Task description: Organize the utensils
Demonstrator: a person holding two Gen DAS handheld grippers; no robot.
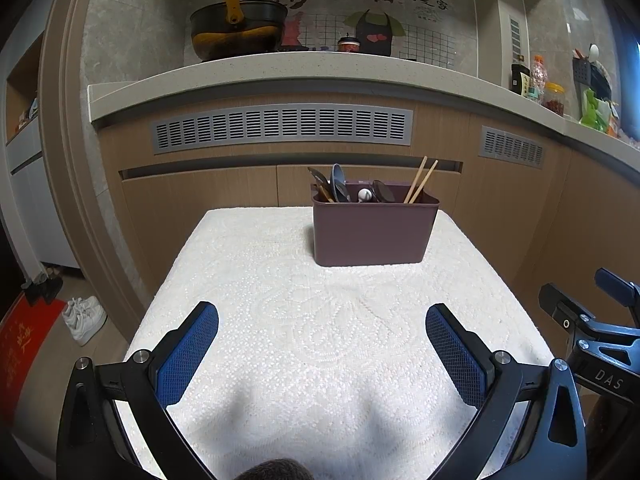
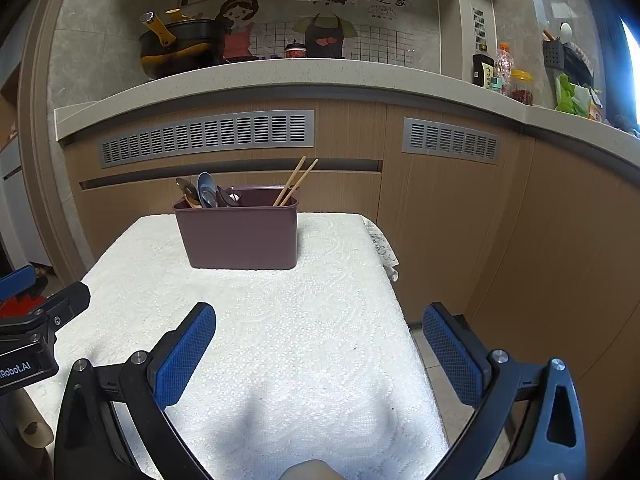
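A dark purple-brown utensil holder (image 1: 372, 232) stands at the far side of the small table covered in a white lace cloth (image 1: 280, 320). It holds several spoons (image 1: 340, 184) on its left and a pair of wooden chopsticks (image 1: 420, 180) on its right. My left gripper (image 1: 322, 316) is open and empty, low over the near part of the cloth. In the right wrist view the holder (image 2: 240, 236), spoons (image 2: 206, 192) and chopsticks (image 2: 294, 182) show again. My right gripper (image 2: 320, 316) is open and empty, over the table's right edge.
Wooden kitchen cabinets with grey vents (image 1: 280, 126) stand right behind the table. A counter (image 1: 280, 68) above carries a black pan (image 1: 236, 28), bottles and jars (image 1: 536, 80). White shoes (image 1: 84, 316) lie on the floor at left. The right gripper shows at the left view's right edge (image 1: 592, 320).
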